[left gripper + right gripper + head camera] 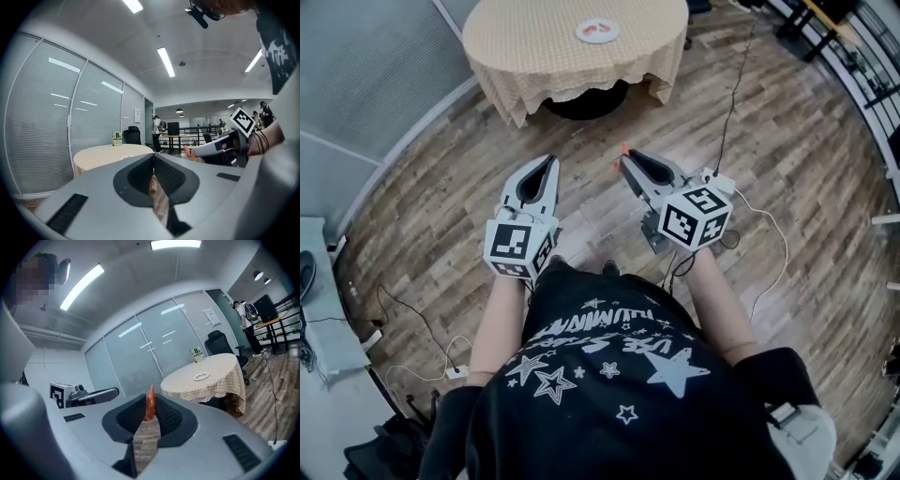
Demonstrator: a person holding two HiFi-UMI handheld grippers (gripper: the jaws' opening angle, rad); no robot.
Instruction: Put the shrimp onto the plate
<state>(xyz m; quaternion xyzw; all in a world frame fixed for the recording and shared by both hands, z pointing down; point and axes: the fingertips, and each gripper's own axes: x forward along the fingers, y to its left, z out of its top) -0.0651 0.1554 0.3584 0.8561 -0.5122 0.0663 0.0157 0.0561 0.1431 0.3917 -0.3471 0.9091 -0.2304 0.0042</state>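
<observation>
An orange shrimp is pinched between the jaws of my right gripper, its tip sticking up past them. From the head view the same shrimp shows as an orange speck at the nose of the right gripper. My left gripper is held beside it, jaws shut with nothing between them. A white plate with red food on it sits on the round table ahead; the plate is well beyond both grippers.
The round table has a checked cloth hanging to near the floor. Cables trail over the wooden floor to my right. A black office chair stands behind the table. Glass partitions with blinds line the left side.
</observation>
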